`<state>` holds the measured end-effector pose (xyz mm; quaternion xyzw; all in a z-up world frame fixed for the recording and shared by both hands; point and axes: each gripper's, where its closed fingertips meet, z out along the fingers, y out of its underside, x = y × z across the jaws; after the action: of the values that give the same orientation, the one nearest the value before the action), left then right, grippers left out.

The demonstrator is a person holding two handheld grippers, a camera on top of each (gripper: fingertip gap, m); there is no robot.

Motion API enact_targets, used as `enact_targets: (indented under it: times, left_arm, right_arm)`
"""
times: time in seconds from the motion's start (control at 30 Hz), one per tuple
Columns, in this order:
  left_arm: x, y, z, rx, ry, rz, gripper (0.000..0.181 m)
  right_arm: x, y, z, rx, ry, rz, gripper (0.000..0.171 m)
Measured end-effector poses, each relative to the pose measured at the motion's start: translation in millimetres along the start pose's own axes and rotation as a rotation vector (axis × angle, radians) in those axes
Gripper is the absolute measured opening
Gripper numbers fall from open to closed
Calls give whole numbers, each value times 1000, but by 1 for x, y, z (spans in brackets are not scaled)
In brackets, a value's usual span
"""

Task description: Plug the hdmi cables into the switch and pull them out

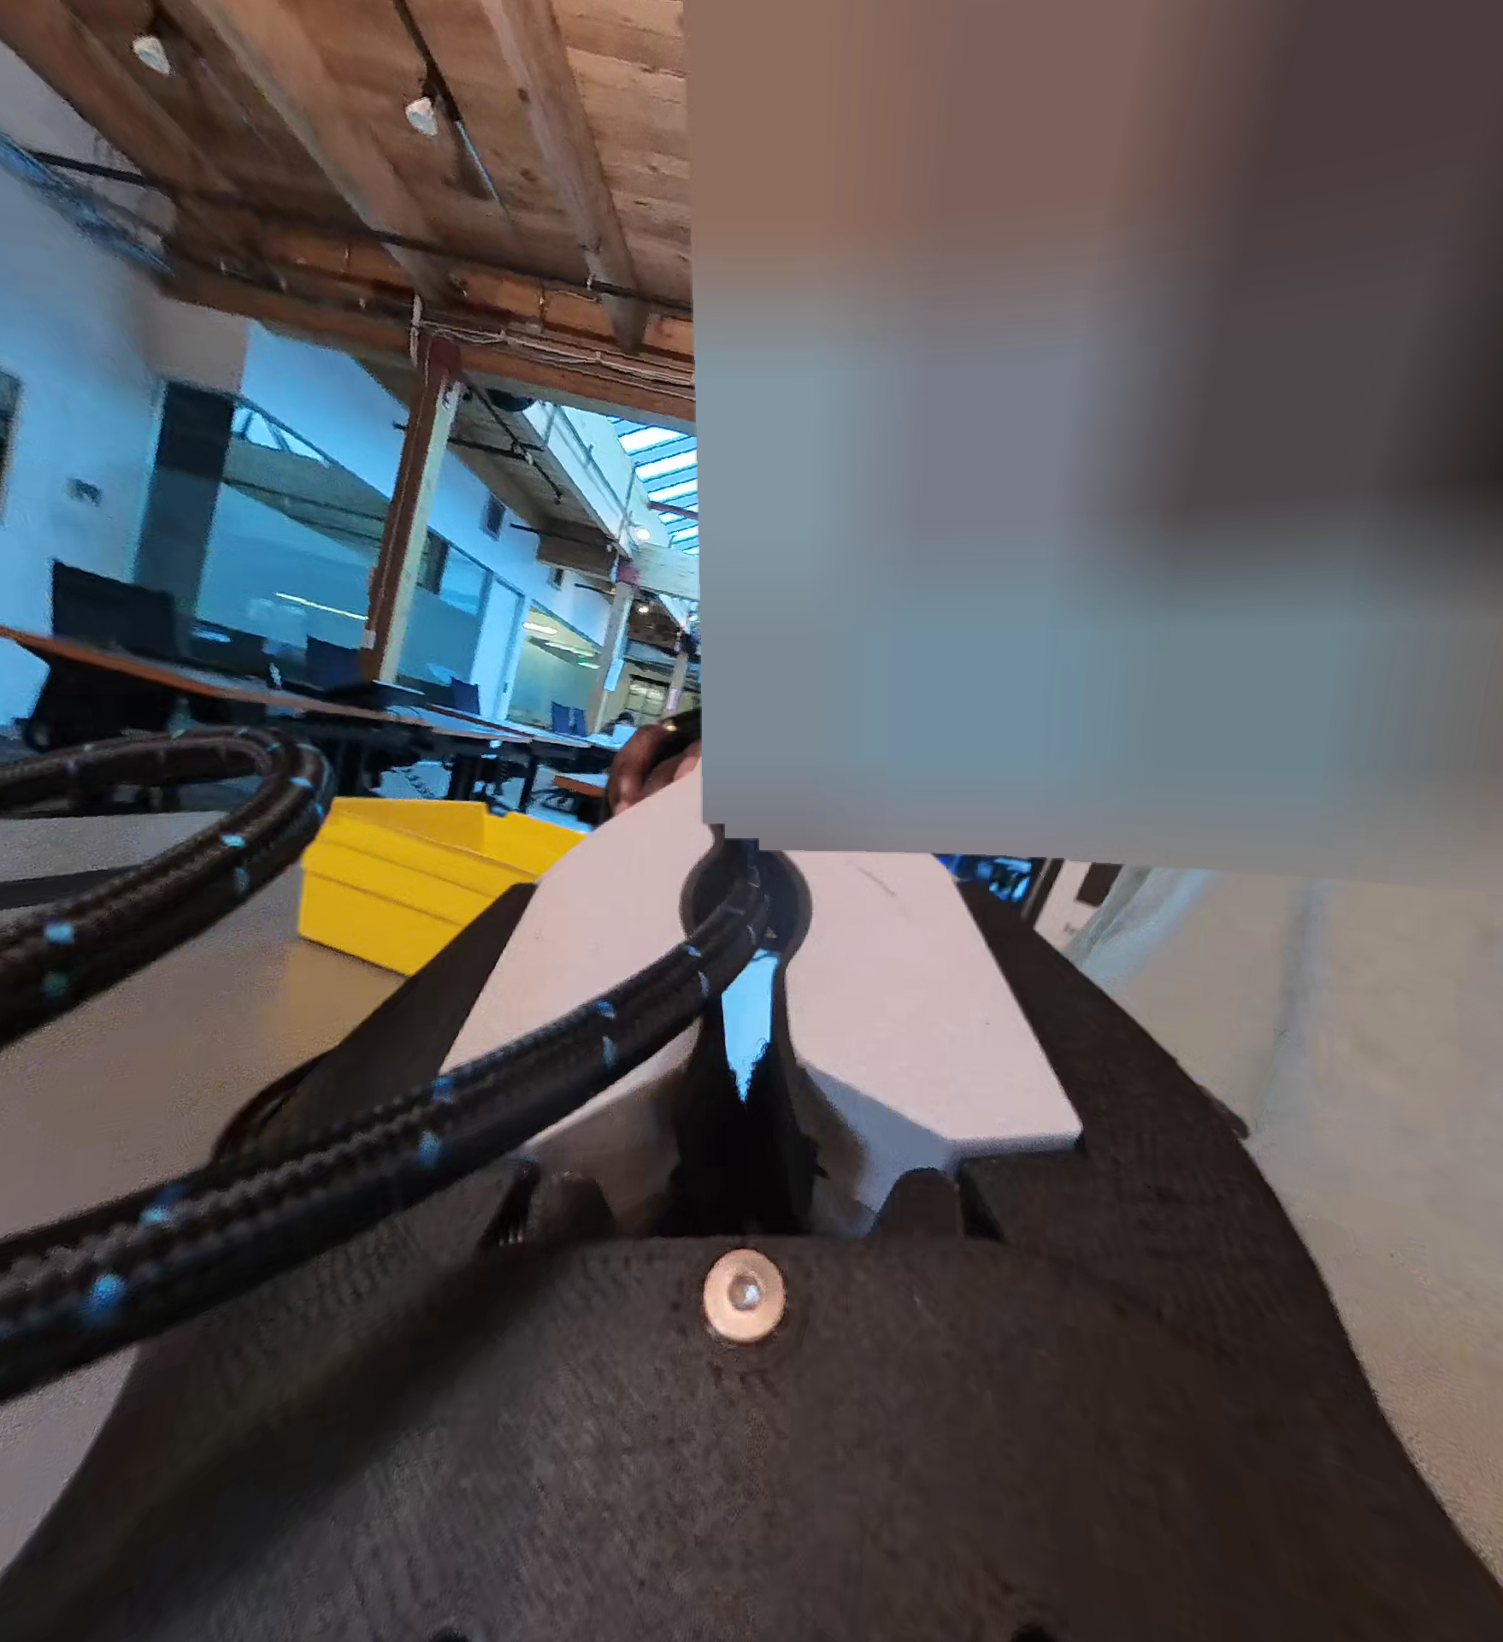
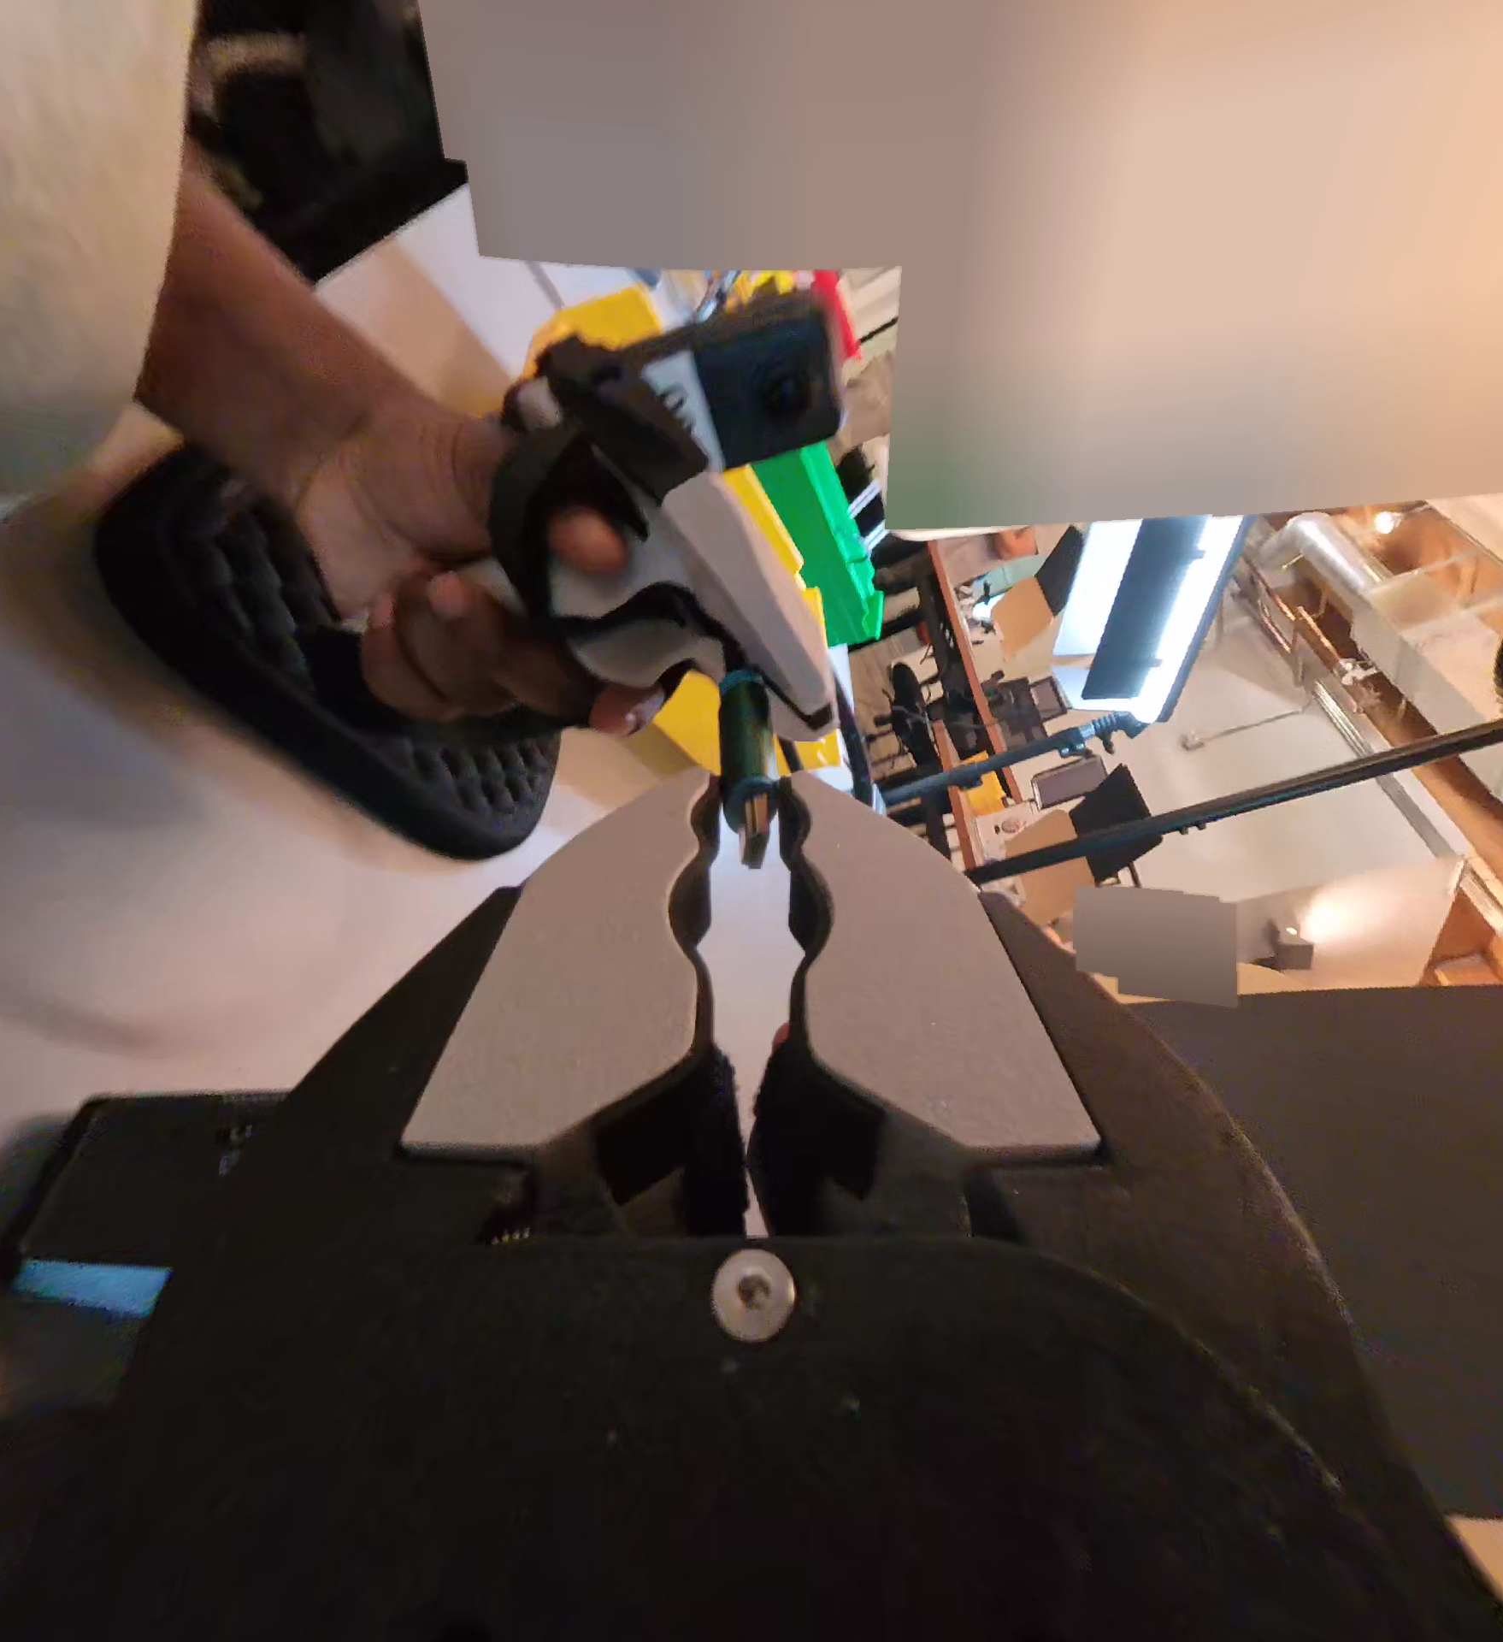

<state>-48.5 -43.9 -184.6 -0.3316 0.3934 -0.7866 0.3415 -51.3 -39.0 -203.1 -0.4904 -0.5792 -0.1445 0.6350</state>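
Note:
In the left wrist view, my left gripper (image 1: pixel 743 888) has its white fingers shut on a black braided HDMI cable (image 1: pixel 393 1128), which loops off to the left over the grey table (image 1: pixel 108 1111). The right wrist view shows the same left gripper (image 2: pixel 783 702) in a person's hand (image 2: pixel 428 551), holding the cable's plug (image 2: pixel 746 755) with its metal tip pointing at my right gripper (image 2: pixel 750 800). The right gripper's jaws stand a narrow gap apart with nothing between them, and the plug tip is just beyond its fingertips. A black box with a blue label (image 2: pixel 91 1208), possibly the switch, lies at lower left.
A yellow bin (image 1: pixel 428 880) stands on the table behind the cable. Yellow and green bins (image 2: pixel 819 542) sit behind the left gripper. A black perforated pad (image 2: pixel 286 675) lies under the person's wrist. A black stand pole (image 2: pixel 1263 791) crosses the right side.

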Motion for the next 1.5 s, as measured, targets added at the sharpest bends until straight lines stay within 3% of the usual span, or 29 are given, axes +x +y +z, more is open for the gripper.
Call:
enact_targets:
  times: [0.03, 0.13, 0.23, 0.4, 0.77, 0.83, 0.93, 1.03, 1.13, 1.3, 1.5]
  left_arm:
    - [0, 0, 0, -8, -10, 26, 3]
    - [6, -1, 0, -31, 12, 55, 6]
    - [5, 11, -1, -166, -6, 98, 43]
    - [8, 18, -2, -272, -17, 162, 27]
    - [8, 16, -2, -242, -46, -28, 21]
    - [6, 16, -2, -241, -62, -11, 20]
    - [-6, 18, -8, -285, -156, 113, 20]
    - [-26, 9, -25, -333, -310, 302, 20]
    - [-36, 10, -42, -398, -382, 381, 20]
    - [-51, 28, -56, -499, -454, 448, 20]
    - [-53, 41, -57, -553, -436, 487, 20]
  right_arm:
    - [0, 1, 0, -24, 2, -34, 12]
    - [3, -4, -1, -40, 23, -147, 12]
    - [6, -5, -3, -69, 34, -250, 11]
    - [5, -9, -6, -33, 6, -265, 11]
    - [2, -9, -5, -45, -9, -293, 11]
    - [2, -7, -4, -36, -12, -249, 11]
    - [-2, 5, -5, -36, -85, 27, 14]
    - [-13, 37, -21, -119, -180, 343, 43]
    - [-62, 76, -45, -358, -419, 571, 63]
    - [-125, 132, -69, -770, -596, 475, 60]
    - [-134, 144, -48, -718, -602, 496, 39]
